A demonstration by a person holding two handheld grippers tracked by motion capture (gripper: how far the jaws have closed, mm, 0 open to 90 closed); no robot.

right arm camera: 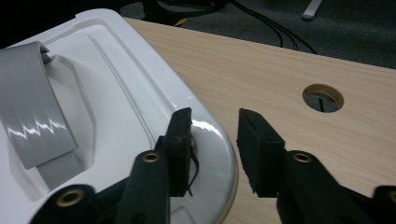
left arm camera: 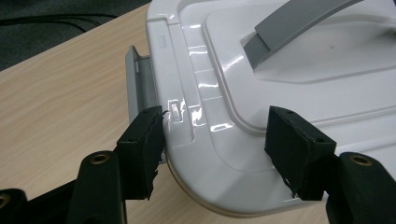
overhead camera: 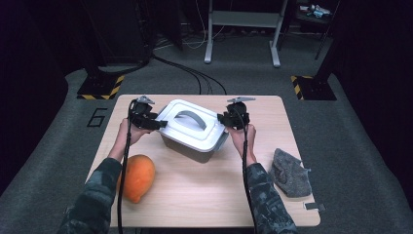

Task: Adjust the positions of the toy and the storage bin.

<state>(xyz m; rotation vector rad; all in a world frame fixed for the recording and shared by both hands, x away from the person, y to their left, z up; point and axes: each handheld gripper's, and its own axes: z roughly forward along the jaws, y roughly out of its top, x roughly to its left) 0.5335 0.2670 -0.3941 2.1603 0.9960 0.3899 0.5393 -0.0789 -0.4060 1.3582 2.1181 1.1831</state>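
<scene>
A white lidded box (overhead camera: 195,148) with a grey handle (overhead camera: 192,119) stands mid-table. My left gripper (overhead camera: 158,124) is at its left end. In the left gripper view the left gripper (left arm camera: 215,116) straddles a corner of the lid (left arm camera: 299,93). One pad is beside the grey latch (left arm camera: 137,79) and the other is over the lid top, with a wide gap between them. My right gripper (overhead camera: 221,118) is at the box's right end. The right gripper (right arm camera: 214,115) has one pad over the lid rim (right arm camera: 219,144) and the other outside it above the table.
An orange fruit (overhead camera: 136,178) lies at the front left of the wooden table (overhead camera: 204,190). A grey lumpy cloth (overhead camera: 290,173) lies at the front right. A round cable hole (right arm camera: 322,97) is in the tabletop beyond the right gripper. Floor cables and stands lie behind the table.
</scene>
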